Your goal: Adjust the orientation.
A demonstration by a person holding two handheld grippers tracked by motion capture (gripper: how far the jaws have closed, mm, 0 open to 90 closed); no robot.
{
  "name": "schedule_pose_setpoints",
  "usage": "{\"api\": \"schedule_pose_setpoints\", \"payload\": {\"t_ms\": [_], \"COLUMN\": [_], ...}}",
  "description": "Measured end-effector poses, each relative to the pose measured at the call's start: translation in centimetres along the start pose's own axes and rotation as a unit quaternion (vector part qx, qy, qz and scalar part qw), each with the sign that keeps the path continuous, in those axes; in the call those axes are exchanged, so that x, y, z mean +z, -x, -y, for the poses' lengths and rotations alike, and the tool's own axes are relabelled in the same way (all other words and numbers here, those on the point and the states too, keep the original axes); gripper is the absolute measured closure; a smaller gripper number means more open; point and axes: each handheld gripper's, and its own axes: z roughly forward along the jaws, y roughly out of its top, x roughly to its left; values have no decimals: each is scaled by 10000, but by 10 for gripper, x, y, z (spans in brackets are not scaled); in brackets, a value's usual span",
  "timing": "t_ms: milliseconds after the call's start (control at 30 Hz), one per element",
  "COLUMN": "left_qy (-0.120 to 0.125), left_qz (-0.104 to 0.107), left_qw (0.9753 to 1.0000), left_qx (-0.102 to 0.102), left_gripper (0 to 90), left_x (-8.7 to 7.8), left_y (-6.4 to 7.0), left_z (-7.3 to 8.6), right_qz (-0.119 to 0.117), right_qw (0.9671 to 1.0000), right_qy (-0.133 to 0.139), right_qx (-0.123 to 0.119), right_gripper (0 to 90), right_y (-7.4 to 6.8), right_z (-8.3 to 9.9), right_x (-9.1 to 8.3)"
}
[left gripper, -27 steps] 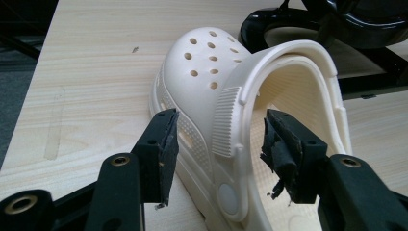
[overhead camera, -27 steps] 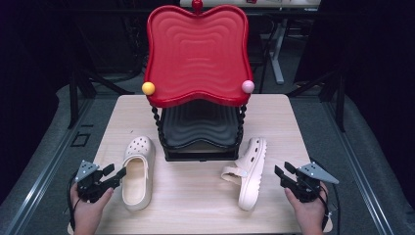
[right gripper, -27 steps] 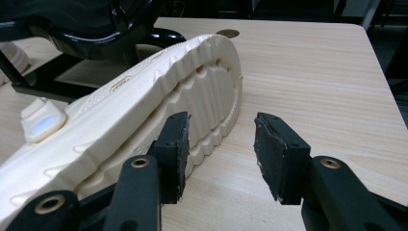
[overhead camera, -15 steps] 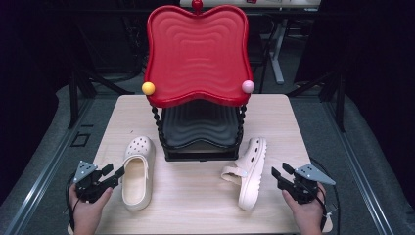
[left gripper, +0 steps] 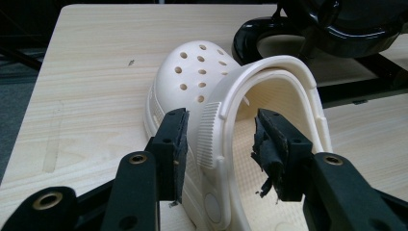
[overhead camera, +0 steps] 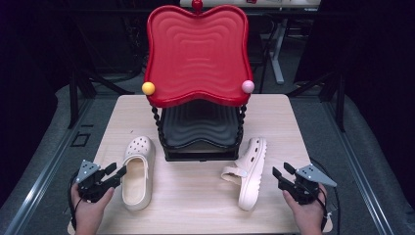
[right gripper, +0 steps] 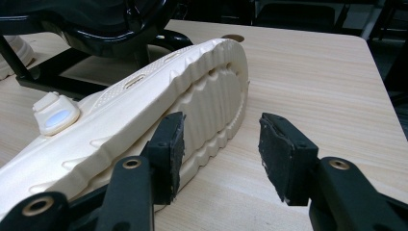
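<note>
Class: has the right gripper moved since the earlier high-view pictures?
Yes. The right gripper has edged leftward, toward the tipped clog, judged against the table's right edge.

Black hand-held gripper [overhead camera: 114, 175]: brass-ringed screws, frayed pads [left gripper: 267, 149], grey plate.

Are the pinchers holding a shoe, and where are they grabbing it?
Nothing is held. The left gripper is open around the heel strap of the upright cream foam clog; the right gripper is open beside the cream clog lying on its side.
</note>
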Motion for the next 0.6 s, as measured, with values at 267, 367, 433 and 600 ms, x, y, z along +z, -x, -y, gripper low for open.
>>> {"api": "schedule_pose_setpoints", "payload": {"t_ms": [267,367,433,600], "left_qy": [-47,-79,-109,-147], "left_qz": [-60,-56,-99,-278], "left_qw": [9993,9989,9985,9983], "left_qx": [353,466,523,499], "left_gripper": [541,538,534,561], "left_x": [3,6,7,12], "left_y": [9,13,14,15], "left_z": [-1,-1,-1,-2], "right_qz": [13,16,22,8], "right_qw": [10000,10000,10000,10000], "right_qy": [-4,0,-5,-14], "right_qx": [43,51,59,98], "right_gripper": [508,509,509,509], "right_y": [0,1,1,1], "right_z": [0,1,1,1], "right_x": [-1,-1,-1,-2]}}
